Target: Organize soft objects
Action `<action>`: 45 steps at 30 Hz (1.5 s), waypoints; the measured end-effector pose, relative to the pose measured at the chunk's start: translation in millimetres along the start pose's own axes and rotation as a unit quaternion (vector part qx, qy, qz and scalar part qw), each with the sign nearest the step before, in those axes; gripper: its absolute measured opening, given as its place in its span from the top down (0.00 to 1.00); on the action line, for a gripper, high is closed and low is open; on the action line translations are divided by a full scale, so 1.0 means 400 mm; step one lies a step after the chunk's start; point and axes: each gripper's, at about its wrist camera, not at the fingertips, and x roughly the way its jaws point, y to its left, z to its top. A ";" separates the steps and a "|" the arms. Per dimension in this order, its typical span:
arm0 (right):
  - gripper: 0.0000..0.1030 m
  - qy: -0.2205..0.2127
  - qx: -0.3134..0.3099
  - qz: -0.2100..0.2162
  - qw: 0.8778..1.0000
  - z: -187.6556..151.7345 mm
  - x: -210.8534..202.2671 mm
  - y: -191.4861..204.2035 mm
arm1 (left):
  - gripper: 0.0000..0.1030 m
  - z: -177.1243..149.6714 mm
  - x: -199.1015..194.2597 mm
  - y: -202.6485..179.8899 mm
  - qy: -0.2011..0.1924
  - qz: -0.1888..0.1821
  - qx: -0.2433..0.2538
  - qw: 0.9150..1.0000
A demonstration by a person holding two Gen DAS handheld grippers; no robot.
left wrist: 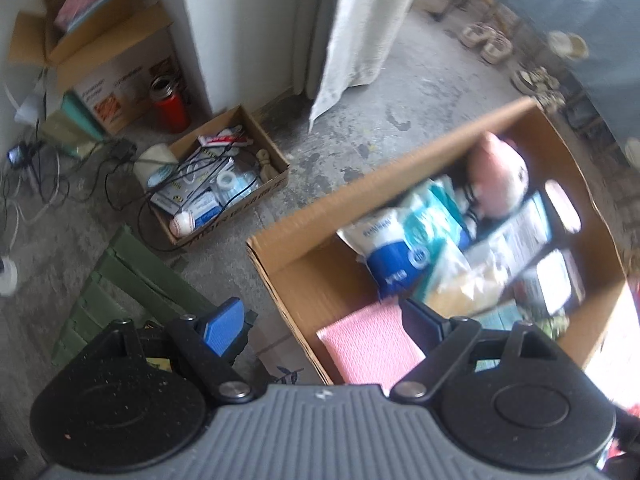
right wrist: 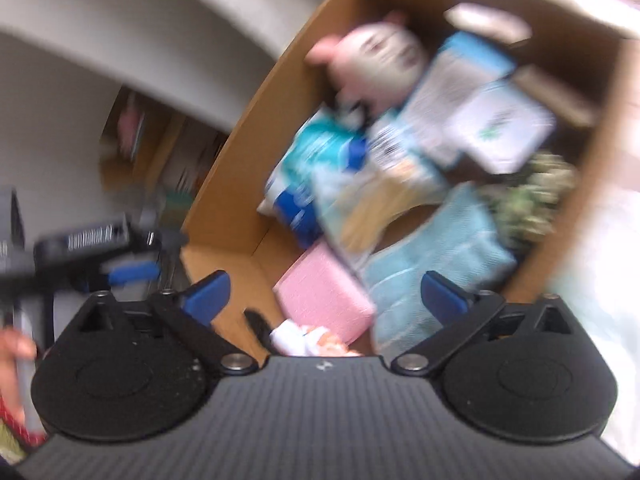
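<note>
A large cardboard box (left wrist: 320,208) on the floor holds a pink plush toy (left wrist: 500,176), blue-and-white soft packs (left wrist: 396,248), a folded pink cloth (left wrist: 368,348) and small boxes. My left gripper (left wrist: 324,324) is open and empty above the box's near left corner. In the right wrist view, which is blurred, the same box (right wrist: 224,184) shows the plush (right wrist: 376,64), the pink cloth (right wrist: 324,300), a folded light-blue towel (right wrist: 436,256) and a small doll (right wrist: 312,340). My right gripper (right wrist: 324,296) is open and empty over the pink cloth.
A small cardboard box (left wrist: 272,188) with a baseball, cables and packets sits on the concrete floor at left. Behind it stand a red bottle (left wrist: 170,106) and a bigger carton (left wrist: 104,60). A green crate (left wrist: 120,280) lies near my left gripper. A curtain (left wrist: 360,20) hangs behind.
</note>
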 end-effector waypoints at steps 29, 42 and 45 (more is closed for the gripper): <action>0.01 -0.214 0.145 -0.190 0.947 -0.413 -0.392 -0.219 | 0.19 -0.384 0.117 -0.402 -0.001 0.132 0.412 0.902; 0.01 -0.273 0.270 -0.224 0.896 -0.593 -0.359 -0.093 | 0.28 -0.346 0.143 -0.397 0.053 0.047 0.453 0.889; 0.01 -0.275 0.297 -0.221 0.887 -0.636 -0.339 -0.078 | 0.28 -0.337 0.144 -0.391 0.063 0.039 0.439 0.896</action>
